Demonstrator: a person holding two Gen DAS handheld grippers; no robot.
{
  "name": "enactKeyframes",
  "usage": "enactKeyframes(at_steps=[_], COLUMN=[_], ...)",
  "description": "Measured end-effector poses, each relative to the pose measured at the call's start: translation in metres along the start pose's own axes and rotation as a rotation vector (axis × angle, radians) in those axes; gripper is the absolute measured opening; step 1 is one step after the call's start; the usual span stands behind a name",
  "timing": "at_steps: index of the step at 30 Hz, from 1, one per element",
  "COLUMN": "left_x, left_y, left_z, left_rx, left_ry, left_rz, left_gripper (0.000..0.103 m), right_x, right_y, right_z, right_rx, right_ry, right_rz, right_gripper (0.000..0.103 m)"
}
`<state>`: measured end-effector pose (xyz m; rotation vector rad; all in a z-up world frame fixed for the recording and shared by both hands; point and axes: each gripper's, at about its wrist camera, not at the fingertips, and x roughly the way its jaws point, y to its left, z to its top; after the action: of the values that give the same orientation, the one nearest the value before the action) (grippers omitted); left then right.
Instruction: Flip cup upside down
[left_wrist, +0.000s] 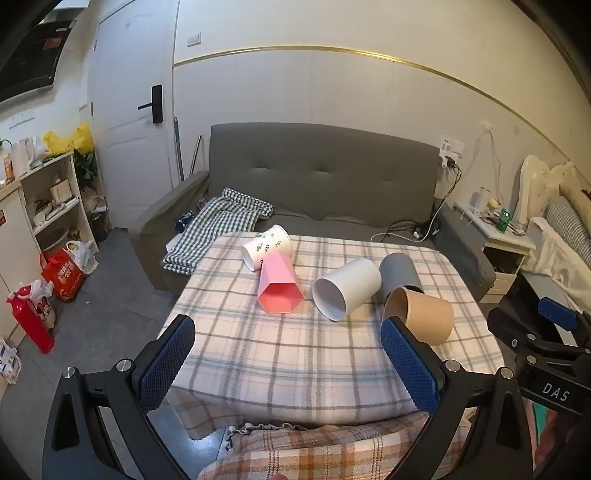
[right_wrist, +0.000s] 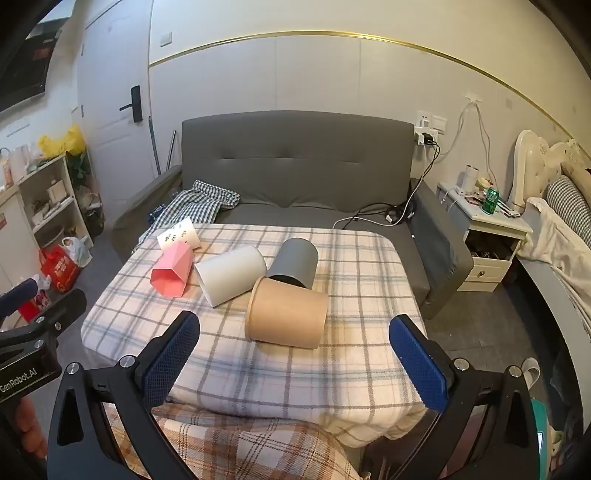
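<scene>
Several cups lie on their sides on a plaid-covered table (left_wrist: 295, 354): a white leaf-print paper cup (left_wrist: 266, 246), a pink hexagonal cup (left_wrist: 279, 282), a plain white cup (left_wrist: 347, 287), a grey cup (left_wrist: 399, 271) and a brown paper cup (left_wrist: 424, 314). In the right wrist view they are the leaf-print cup (right_wrist: 180, 233), pink cup (right_wrist: 173, 271), white cup (right_wrist: 229, 274), grey cup (right_wrist: 295, 262) and brown cup (right_wrist: 287, 317). My left gripper (left_wrist: 288, 365) is open and empty at the table's near edge. My right gripper (right_wrist: 294, 363) is open and empty, just short of the brown cup.
A grey sofa (left_wrist: 317, 177) with a checked cloth (left_wrist: 218, 221) stands behind the table. A shelf unit (left_wrist: 51, 199) and red bags (left_wrist: 62, 273) are at the left. A nightstand (right_wrist: 484, 236) and bed (right_wrist: 561, 229) are at the right. A plaid blanket (right_wrist: 258, 443) lies below the grippers.
</scene>
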<state>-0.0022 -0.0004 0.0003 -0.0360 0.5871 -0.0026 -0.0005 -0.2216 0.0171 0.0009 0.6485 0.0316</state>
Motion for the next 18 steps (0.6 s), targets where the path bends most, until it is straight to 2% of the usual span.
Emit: enactKeyframes(at_steps=[2, 18], left_x=[0.0039, 0.0077], left_y=[-0.0039, -0.0014], left_z=[0.0002, -0.0014], left_rx=[0.017, 0.004], left_ry=[0.028, 0.016], left_rz=[0.014, 0.001], left_gripper=[0.103, 0.103], right_x=[-0.0002, 0.0011], right_y=[0.0001, -0.0035], right_z=[-0.0002, -0.0044], right_rx=[-0.001, 0.006], right_ry=[-0.001, 0.006], right_rz=[-0.001, -0.002], right_gripper=[0.103, 0.103])
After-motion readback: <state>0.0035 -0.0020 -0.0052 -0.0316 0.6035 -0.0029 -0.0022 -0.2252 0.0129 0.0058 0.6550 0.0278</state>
